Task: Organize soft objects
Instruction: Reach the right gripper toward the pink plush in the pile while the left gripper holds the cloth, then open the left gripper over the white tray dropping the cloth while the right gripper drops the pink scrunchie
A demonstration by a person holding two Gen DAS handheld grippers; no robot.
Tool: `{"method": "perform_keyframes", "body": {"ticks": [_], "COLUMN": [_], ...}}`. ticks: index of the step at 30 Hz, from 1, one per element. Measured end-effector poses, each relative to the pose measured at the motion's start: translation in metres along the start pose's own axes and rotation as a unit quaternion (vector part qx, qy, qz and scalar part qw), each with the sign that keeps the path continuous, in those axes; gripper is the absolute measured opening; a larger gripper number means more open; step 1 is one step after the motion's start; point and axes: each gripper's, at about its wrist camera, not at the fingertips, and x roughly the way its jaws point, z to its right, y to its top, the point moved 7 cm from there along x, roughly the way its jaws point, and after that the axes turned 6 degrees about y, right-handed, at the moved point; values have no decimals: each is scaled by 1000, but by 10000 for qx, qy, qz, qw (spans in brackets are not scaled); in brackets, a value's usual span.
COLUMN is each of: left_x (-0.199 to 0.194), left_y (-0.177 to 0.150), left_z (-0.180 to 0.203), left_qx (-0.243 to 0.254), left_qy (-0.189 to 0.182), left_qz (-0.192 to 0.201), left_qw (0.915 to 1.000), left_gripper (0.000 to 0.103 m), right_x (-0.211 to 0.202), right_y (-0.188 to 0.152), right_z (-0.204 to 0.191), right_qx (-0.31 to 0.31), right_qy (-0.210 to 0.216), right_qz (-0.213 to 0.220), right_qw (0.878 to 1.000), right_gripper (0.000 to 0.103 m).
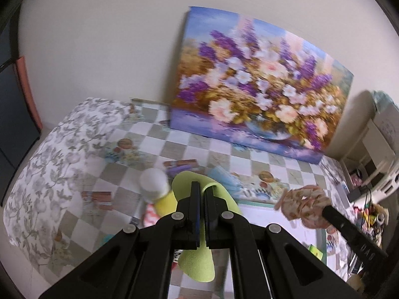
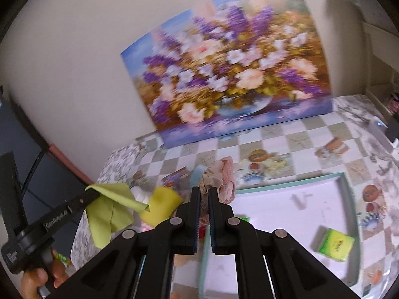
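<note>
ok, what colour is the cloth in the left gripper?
Plain lime green cloth, shut in the left gripper. Clearest in the right wrist view.

Left gripper (image 1: pixel 202 189) jaws clamping green cloth (image 1: pixel 199 264), flower painting (image 1: pixel 259 82) behind

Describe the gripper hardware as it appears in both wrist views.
Both the left gripper and right gripper are matte black, with scissor-style linkage arms, round silver pivot pins and flat parallel fingers with blue pads. The left's long black handle carries white lettering; a bare hand grips it.
</note>
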Motion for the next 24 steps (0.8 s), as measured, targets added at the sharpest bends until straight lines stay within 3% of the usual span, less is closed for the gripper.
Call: {"method": "perform_keyframes", "body": {"ticks": [6,11,18,24], "left_x": [6,14,37,70], "left_y": [-16,-39,-75,-109], "left_z": [54,102,161,180], "left_qx": [411,847,1419,1671], "left_qy": [-363,-618,-971,-902], "left_qz": [-129,-281,-673,-1221], "left_qw": [9984,9941,9828,9742], "left_gripper": [2,2,2,2], "right_x": [-22,-33,-32,-14], "right_y": [9,9,2,-9], "right_z": [43,89,128,147], "right_qx": [312,496,835,994], "right_qy": [-272,-1016,-1173,-1271], "right_qz": [172,144,102,-119], "right_qw": [9990,9935,9895,9868], "right_gripper": [7,7,7,8]}}
